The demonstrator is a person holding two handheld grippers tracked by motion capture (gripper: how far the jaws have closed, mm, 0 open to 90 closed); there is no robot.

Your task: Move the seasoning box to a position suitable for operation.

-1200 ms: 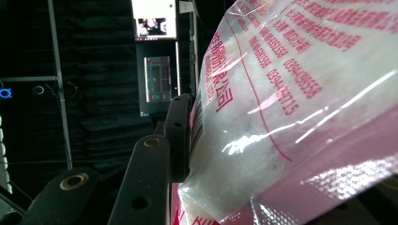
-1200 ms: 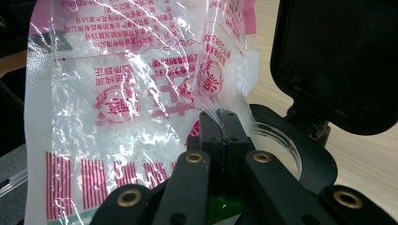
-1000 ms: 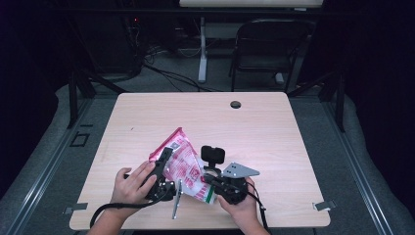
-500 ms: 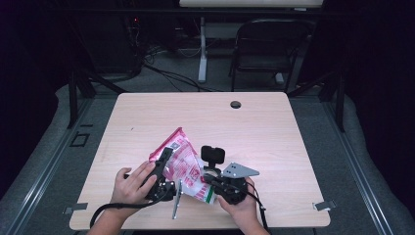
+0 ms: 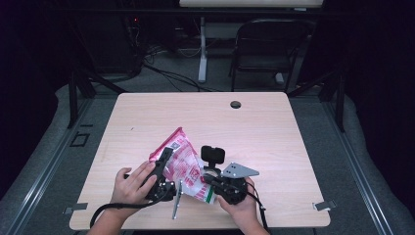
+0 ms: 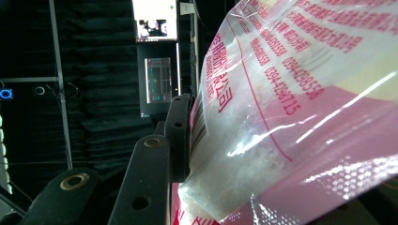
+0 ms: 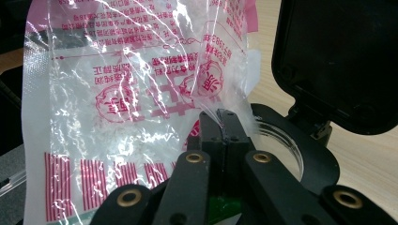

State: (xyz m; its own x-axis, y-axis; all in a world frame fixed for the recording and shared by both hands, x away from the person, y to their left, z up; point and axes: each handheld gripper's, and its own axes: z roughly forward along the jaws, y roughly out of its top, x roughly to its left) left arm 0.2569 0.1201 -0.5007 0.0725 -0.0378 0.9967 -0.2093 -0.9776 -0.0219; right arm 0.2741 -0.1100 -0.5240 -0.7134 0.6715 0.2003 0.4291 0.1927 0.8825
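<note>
A pink and clear plastic bag (image 5: 182,157) with white grains inside is held up over the table's near edge between both grippers. My left gripper (image 5: 165,159) is shut on the bag's left side. In the left gripper view one black finger (image 6: 179,136) presses on the bag (image 6: 291,117), which hides the other finger. My right gripper (image 5: 208,179) is shut on the bag's lower right edge. In the right gripper view its jaws (image 7: 220,123) meet with the clear film of the bag (image 7: 131,93) pinched between them.
A small black container (image 5: 212,169) with its hinged lid (image 7: 338,61) flipped up stands just behind the right gripper, its round rim (image 7: 291,140) beside the jaws. The wooden table (image 5: 274,132) has a cable hole (image 5: 235,104) near its far edge. A chair (image 5: 266,49) stands beyond.
</note>
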